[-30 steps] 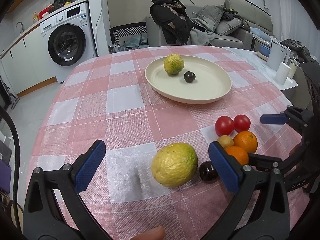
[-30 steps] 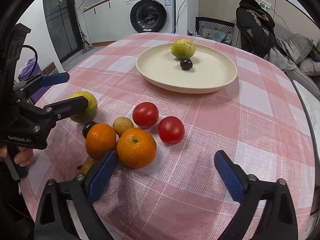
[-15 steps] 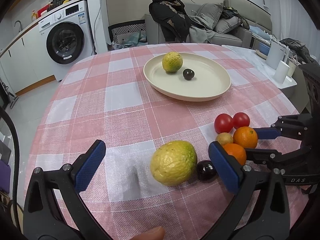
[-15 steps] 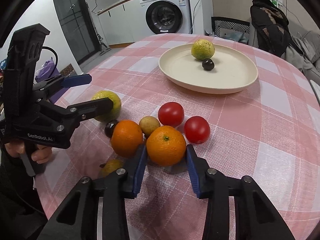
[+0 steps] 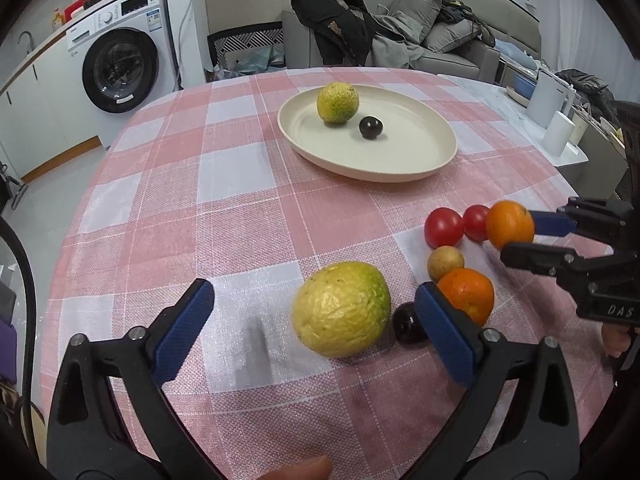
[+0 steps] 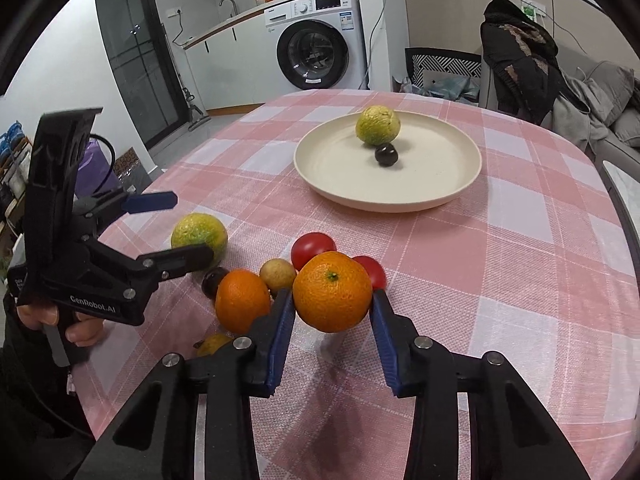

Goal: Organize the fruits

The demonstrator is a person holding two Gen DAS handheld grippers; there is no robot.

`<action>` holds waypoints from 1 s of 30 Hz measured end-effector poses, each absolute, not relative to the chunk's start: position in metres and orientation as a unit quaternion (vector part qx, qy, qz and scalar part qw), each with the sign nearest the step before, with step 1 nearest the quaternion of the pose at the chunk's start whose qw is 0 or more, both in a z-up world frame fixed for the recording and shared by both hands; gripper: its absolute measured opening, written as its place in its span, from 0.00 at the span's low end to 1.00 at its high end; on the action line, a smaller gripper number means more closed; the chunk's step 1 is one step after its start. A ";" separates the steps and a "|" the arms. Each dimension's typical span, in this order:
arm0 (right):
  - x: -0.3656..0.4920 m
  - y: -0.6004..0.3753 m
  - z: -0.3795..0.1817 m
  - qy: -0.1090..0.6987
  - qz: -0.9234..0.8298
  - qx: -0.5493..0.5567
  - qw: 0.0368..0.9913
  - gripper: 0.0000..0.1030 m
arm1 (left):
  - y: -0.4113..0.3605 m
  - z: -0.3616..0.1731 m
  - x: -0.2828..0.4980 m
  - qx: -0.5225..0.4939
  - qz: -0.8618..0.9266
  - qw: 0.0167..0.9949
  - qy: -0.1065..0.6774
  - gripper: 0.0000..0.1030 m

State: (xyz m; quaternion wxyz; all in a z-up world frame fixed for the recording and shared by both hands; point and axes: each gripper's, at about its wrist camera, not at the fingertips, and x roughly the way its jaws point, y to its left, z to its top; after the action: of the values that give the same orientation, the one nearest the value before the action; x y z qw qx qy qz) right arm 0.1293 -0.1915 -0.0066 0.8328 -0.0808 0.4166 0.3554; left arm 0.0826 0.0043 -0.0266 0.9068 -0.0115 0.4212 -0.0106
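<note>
My right gripper is shut on an orange and holds it just above the cloth; it shows in the left wrist view too. My left gripper is open around a yellow-green citrus lying on the cloth. Beside it lie a dark plum, a second orange, a small tan fruit and two tomatoes. The cream plate at the far side holds a green citrus and a dark plum.
The round table has a pink checked cloth. A small yellow fruit lies near the table's front edge. A washing machine and a sofa with clothes stand beyond the table.
My right gripper closed on the orange and lifted it off the cloth. My left gripper stayed open around the yellow-green citrus.
</note>
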 end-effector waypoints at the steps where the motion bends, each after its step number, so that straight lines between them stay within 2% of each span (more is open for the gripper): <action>1: 0.130 -0.193 -0.006 0.415 0.354 -0.079 0.834 0.39 | 0.004 -0.027 0.083 -0.014 -0.017 0.905 0.424 0.89; 3: 0.130 -0.194 -0.004 0.413 0.351 -0.078 0.837 0.39 | 0.004 -0.028 0.083 -0.018 -0.023 0.903 0.429 0.84; 9: 0.129 -0.196 0.000 0.408 0.351 -0.076 0.840 0.39 | 0.004 -0.030 0.084 -0.030 -0.043 0.897 0.439 0.62; 10: 0.129 -0.196 0.000 0.407 0.351 -0.077 0.840 0.39 | 0.004 -0.030 0.084 -0.032 -0.049 0.895 0.442 0.57; 11: 0.128 -0.196 0.000 0.407 0.351 -0.077 0.840 0.39 | 0.004 -0.031 0.084 -0.034 -0.053 0.895 0.442 0.47; 30: 0.132 -0.203 0.004 0.396 0.342 -0.067 0.850 0.39 | 0.006 -0.011 0.073 -0.042 -0.051 0.919 0.390 0.45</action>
State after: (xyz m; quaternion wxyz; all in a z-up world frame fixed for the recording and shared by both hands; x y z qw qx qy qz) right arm 0.1316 -0.2031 0.0036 0.8497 -0.0671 0.3959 0.3418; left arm 0.0734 0.0064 -0.0114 0.9185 -0.0418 0.3898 -0.0512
